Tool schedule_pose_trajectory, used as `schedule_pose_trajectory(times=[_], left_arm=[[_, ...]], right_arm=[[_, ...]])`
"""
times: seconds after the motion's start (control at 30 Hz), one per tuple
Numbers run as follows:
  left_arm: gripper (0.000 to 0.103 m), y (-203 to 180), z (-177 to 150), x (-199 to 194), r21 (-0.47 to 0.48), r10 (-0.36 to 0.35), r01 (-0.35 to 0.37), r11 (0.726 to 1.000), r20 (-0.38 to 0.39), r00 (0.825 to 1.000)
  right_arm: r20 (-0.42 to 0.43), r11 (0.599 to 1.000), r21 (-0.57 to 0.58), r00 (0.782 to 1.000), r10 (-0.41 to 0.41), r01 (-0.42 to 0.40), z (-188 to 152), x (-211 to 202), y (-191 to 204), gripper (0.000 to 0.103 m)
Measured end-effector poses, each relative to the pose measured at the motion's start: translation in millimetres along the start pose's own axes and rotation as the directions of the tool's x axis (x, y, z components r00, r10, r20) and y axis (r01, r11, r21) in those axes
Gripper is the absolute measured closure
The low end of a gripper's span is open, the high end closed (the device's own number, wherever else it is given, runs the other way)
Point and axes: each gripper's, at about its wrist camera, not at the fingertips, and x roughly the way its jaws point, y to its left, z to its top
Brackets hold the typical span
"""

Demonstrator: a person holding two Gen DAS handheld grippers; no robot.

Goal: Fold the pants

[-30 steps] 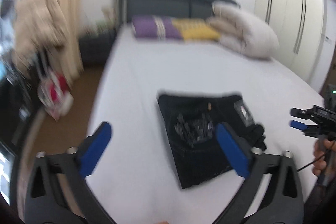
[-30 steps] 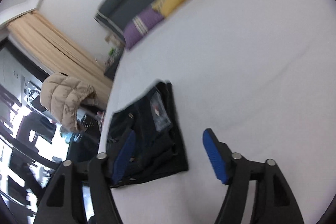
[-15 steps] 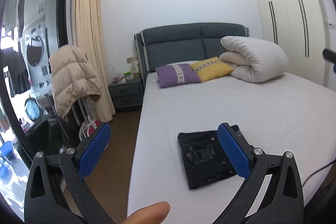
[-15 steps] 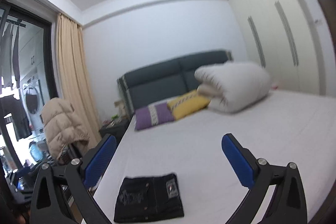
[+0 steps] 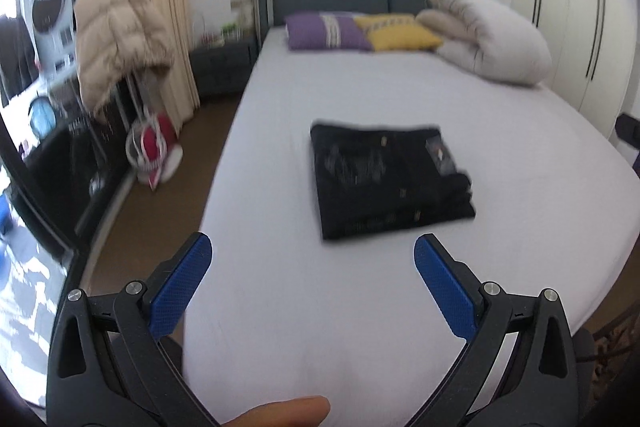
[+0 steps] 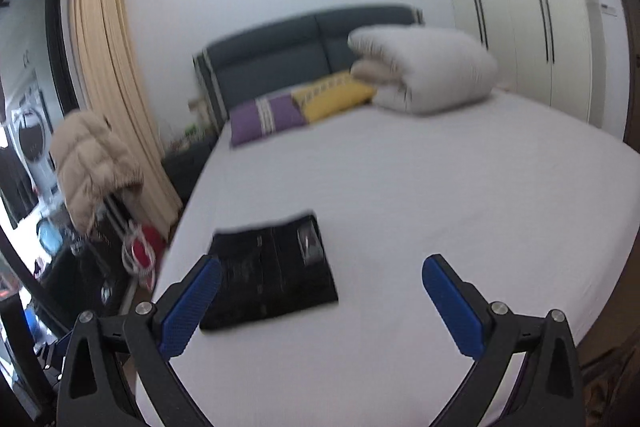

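Left wrist view: the left hand-held gripper (image 5: 312, 259) hangs above the near end of the bed (image 5: 520, 211), blue pads spread wide, nothing between them. A fingertip shows at the bottom edge of the frame. Black pants (image 5: 388, 179) lie ahead on the white sheet as a compact folded rectangle, nearer the bed's left edge than its right, well short of the pillows. A label patch faces up toward the right side of the bundle. The right edge looks thicker, layers stepped and slightly uneven; motion blur hides finer detail.

Right wrist view: the right hand-held gripper (image 6: 320, 275) is likewise spread and empty, held back over the near end of the bed. The pants (image 6: 272, 275) sit left of its centre line, close to the bed's left edge, not touched by either tool.

Judgement: folding appears essentially done; what remains is tidying or release. To finish well, any further touch should come low and flat along the sheet, pinching only the stepped right edge to square the layers. Lifting the whole stack risks undoing it.

Background: purple pillow (image 5: 324, 31), yellow pillow (image 5: 400, 35), rolled duvet (image 5: 484, 35) by the headboard.
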Motion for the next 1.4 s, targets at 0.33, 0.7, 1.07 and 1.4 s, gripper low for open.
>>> schedule_pose_trajectory(times=[0.33, 0.7, 1.07, 1.4], left_arm=[[0.000, -3.7, -31.4, 44.6, -0.020, -0.003, 0.001, 1.000, -0.087, 0.996], [0.000, 4.2, -39.0, 61.2, -0.033, -0.003, -0.001, 0.999, -0.134, 0.991], [0.000, 4.4, -41.3, 67.2, -0.036, -0.002, -0.004, 0.999, -0.149, 0.989], [0.000, 3.8, -43.1, 69.4, -0.041, -0.006, -0.001, 0.999, -0.151, 0.989]], right_arm=[[-0.116, 0.993, -0.112, 0.993, 0.016, -0.029, -45.6, 24.8, 30.7, 0.000], [-0.157, 0.993, -0.113, 0.988, 0.006, -0.024, -60.3, 34.8, 27.8, 0.000], [-0.188, 0.994, -0.110, 0.982, 0.007, -0.028, -66.3, 41.3, 26.8, 0.000], [-0.201, 0.992, -0.122, 0.980, 0.008, -0.033, -67.0, 43.5, 29.0, 0.000]])
